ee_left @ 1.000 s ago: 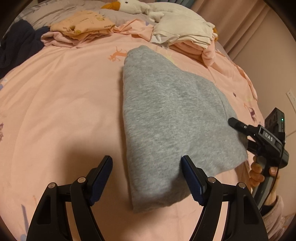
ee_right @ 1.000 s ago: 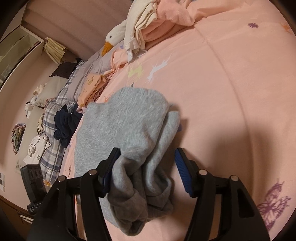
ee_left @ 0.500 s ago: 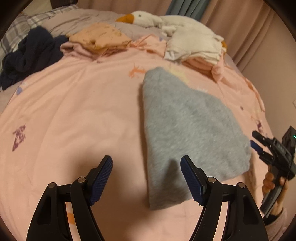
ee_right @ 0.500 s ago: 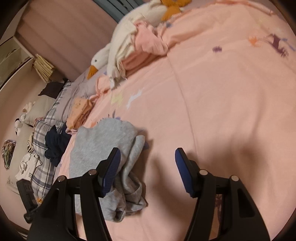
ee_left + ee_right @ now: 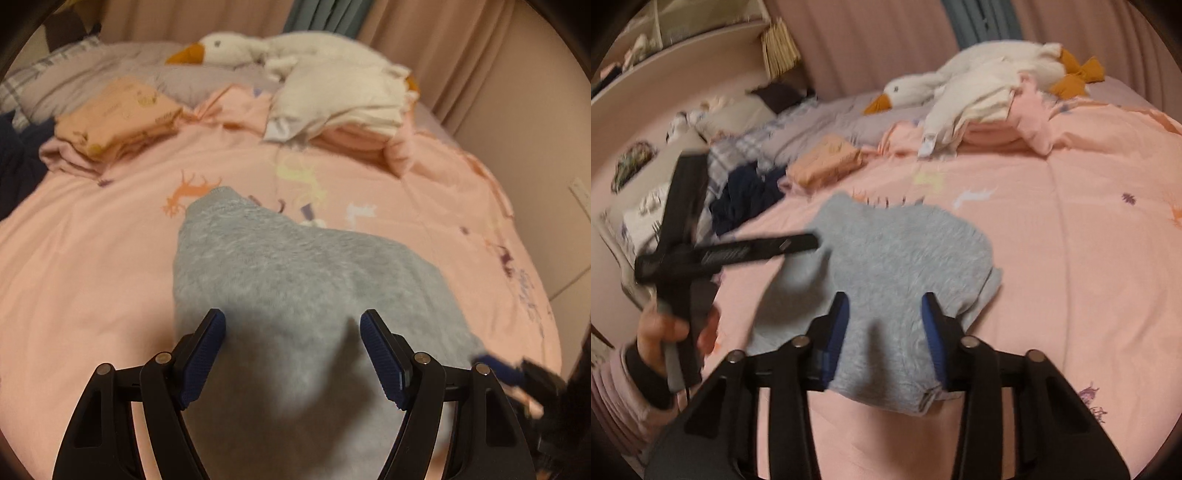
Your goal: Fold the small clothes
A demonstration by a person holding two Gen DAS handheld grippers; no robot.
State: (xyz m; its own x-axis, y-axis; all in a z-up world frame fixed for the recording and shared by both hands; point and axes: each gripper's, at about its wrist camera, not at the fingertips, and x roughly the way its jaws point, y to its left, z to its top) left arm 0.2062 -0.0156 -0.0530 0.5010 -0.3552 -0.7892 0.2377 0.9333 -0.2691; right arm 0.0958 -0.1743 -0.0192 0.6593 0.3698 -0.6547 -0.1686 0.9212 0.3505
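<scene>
Both tools over grey garment (image 5: 295, 280); empty

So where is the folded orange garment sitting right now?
The folded orange garment lies at the far left of the bed in the left wrist view, on a pink pile, between the dark blue clothes and the goose plush, beyond the grey garment.
</scene>
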